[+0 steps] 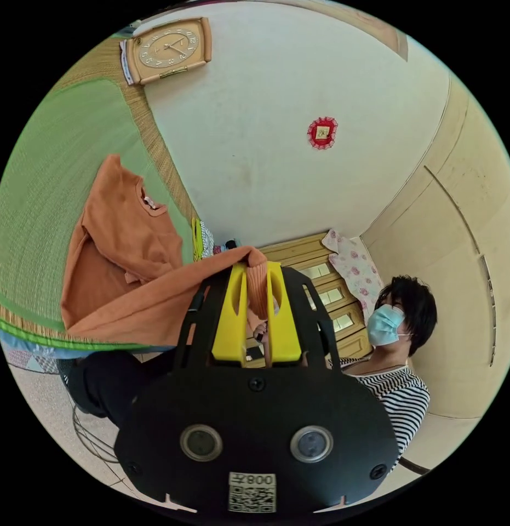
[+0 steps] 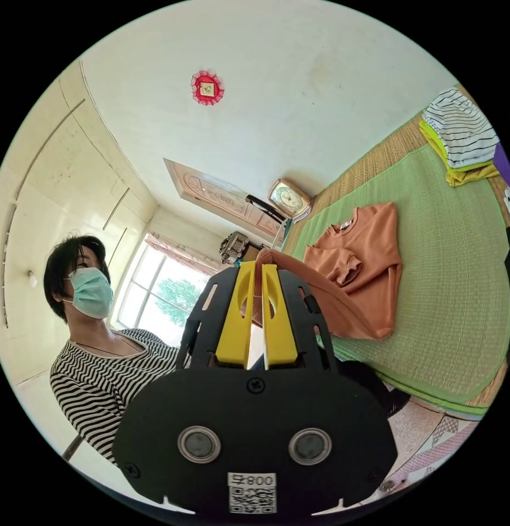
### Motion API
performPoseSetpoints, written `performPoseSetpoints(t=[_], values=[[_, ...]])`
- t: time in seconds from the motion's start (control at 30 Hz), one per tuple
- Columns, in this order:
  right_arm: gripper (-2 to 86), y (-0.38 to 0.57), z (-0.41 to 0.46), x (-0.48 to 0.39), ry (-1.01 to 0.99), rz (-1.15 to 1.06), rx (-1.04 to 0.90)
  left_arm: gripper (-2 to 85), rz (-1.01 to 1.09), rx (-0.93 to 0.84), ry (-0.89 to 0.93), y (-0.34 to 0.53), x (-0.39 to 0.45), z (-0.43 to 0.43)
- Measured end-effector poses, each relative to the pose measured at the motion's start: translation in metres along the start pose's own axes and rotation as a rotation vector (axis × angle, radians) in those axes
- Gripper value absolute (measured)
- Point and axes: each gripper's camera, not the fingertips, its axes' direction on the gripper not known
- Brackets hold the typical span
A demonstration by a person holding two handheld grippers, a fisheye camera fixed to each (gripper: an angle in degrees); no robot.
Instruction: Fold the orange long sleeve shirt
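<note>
Yellow plastic fingers (image 1: pixel 230 318) of the left gripper (image 1: pixel 257 274) clamp the ribbed cuff of an orange long sleeve shirt (image 1: pixel 123 241), the cuff pinched between both jaws and raised off the bed. In the right gripper view, the yellow fingers (image 2: pixel 235 318) of the right gripper (image 2: pixel 256 274) are pressed nearly together on an orange fold of the same shirt (image 2: pixel 364 263). The body of the garment lies flat on a green woven straw mat (image 2: pixel 457 263) with its neckline towards the wall, one sleeve bunched on the chest, while a band of fabric stretches up from the mat to each gripper. A small pile of folded clothes, striped on top and yellow beneath (image 2: pixel 463 139), sits near the far edge of the mat, well apart from the shirt. A tan square wall clock (image 1: pixel 168 48) leans at the head of the mat. A person in a striped top and face mask (image 2: pixel 96 339) sits beside the mat.
</note>
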Motion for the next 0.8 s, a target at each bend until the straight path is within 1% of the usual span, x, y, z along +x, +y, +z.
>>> performPoseSetpoints(t=[0.2,0.33,0.4,0.47,0.53,0.6,0.67,0.8], values=[[1.7,-0.091,0.038,0.055,0.071,0.028,-0.005,6.5,0.014,-0.015,-0.051,-0.102,-0.01,0.054],[1.9,-0.162,0.08,0.115,0.125,0.087,-0.014,6.9,-0.044,0.008,-0.089,-0.174,-0.041,0.093],[2.1,-0.193,0.105,0.151,0.169,0.141,-0.024,7.3,-0.079,0.03,-0.156,-0.203,-0.06,0.108],[2.3,-0.219,0.133,0.19,0.216,0.198,-0.052,9.3,-0.133,0.034,-0.286,-0.234,-0.09,0.127],[2.6,-0.237,0.162,0.234,0.274,0.278,-0.05,11.4,-0.215,0.058,-0.348,-0.246,-0.112,0.136],[2.8,-0.239,0.175,0.25,0.284,0.284,-0.013,12.7,-0.237,0.085,-0.393,-0.25,-0.121,0.145],[3.2,-0.236,0.188,0.256,0.295,0.253,-0.017,12.8,-0.17,0.127,-0.332,-0.252,-0.119,0.155],[4.2,-0.224,0.238,0.251,0.412,0.149,-0.125,12.5,-0.086,0.141,-0.337,-0.257,-0.102,0.168]])
